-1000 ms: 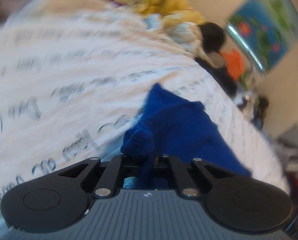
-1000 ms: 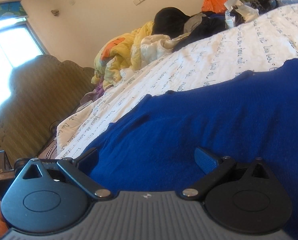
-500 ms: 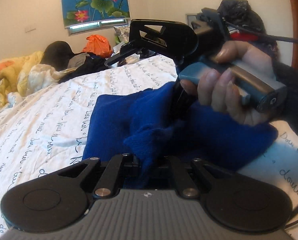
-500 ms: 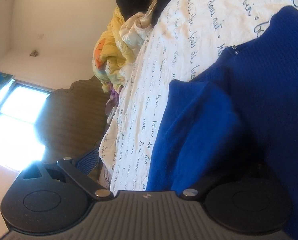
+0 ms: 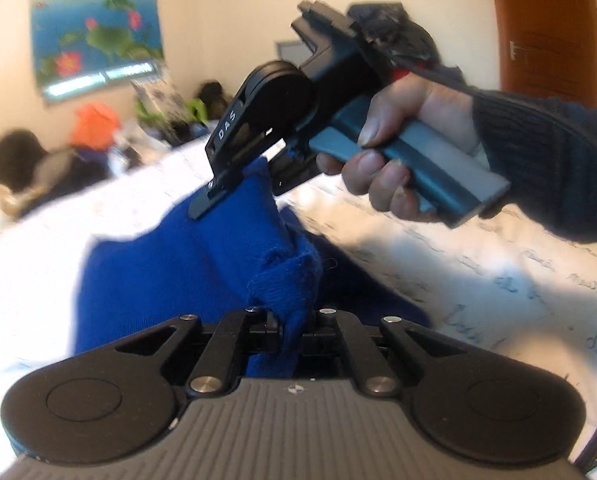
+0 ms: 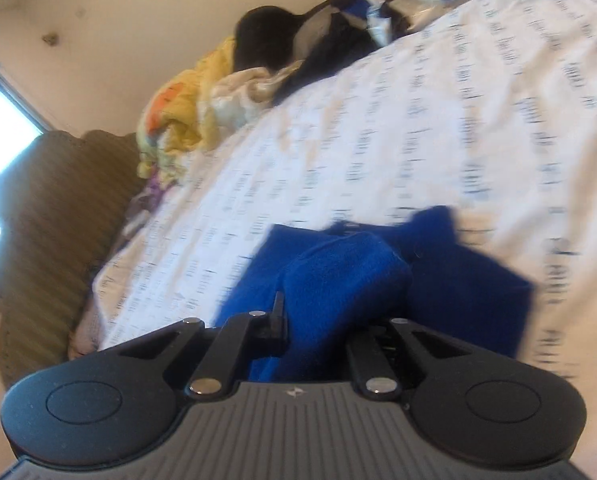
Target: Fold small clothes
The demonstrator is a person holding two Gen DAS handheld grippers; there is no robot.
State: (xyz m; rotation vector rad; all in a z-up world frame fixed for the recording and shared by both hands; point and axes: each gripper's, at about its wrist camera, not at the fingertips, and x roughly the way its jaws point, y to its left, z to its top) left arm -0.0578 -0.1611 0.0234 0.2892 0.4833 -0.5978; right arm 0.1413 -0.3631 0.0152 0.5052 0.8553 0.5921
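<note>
Left tongs (image 5: 288,326) clamped on blue sweater (image 5: 170,264); right tongs (image 5: 240,184) pinching another edge, lifted above bed (image 5: 478,248). Clothes pile (image 6: 226,100) far left.

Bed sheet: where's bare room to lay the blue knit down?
Free: white script-printed sheet beyond the blue knit garment, up to the black clothes heap. Crowded: yellow quilt by the headboard, and around both tools.

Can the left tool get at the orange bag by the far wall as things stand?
Probably not. The left tool is shut on the blue garment, which the right tool also grips, and the orange bag lies far across the bed. It would have to let go first.
</note>
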